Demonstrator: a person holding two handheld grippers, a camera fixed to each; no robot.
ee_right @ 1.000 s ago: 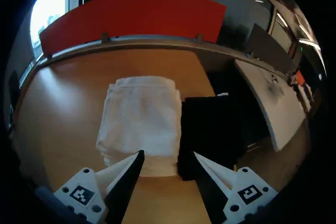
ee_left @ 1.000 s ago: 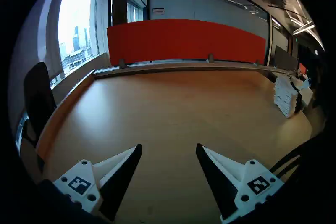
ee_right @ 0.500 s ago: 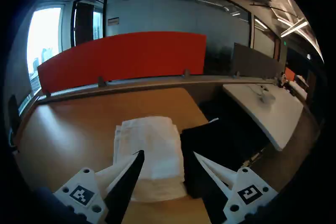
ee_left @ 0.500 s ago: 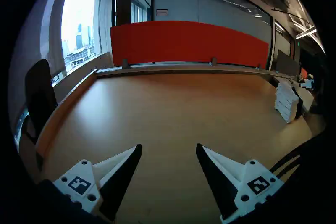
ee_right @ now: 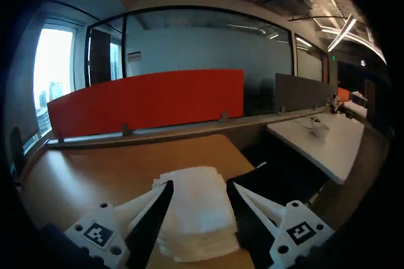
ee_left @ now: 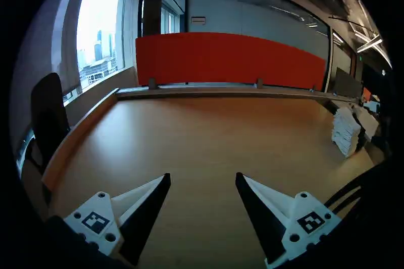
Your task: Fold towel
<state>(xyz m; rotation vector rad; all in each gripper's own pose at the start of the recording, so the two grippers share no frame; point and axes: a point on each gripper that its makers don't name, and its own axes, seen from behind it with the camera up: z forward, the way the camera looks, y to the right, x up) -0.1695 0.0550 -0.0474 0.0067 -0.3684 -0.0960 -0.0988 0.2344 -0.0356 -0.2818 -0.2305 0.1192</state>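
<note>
Looking along the left gripper (ee_left: pixel 202 175), its jaws are spread wide with nothing between them, hovering over the bare light-brown wooden desk top (ee_left: pixel 212 127). The long orange-red partition screen (ee_left: pixel 227 59) runs along the desk's far edge, so I'll use that as my reference. The stack of folded white towels (ee_left: pixel 346 130) sits on the desk on the near side of the screen, out beyond its right end, close to the desk's right edge and well apart from this gripper. Off the screen's left end there's a bright window (ee_left: pixel 98 42), and nearer than that a black chair back (ee_left: pixel 46 112) beside the desk. In the right gripper view, the right gripper (ee_right: pixel 200 184) is spread open too, pinching nothing. The towel stack lies just ahead of its tips, on the near side of the screen's right half. I honestly can't tell if the tips touch the cloth. Right next to the stack is something dark I can't make out, and past the screen's right end stands a white desk (ee_right: pixel 323 143).
</note>
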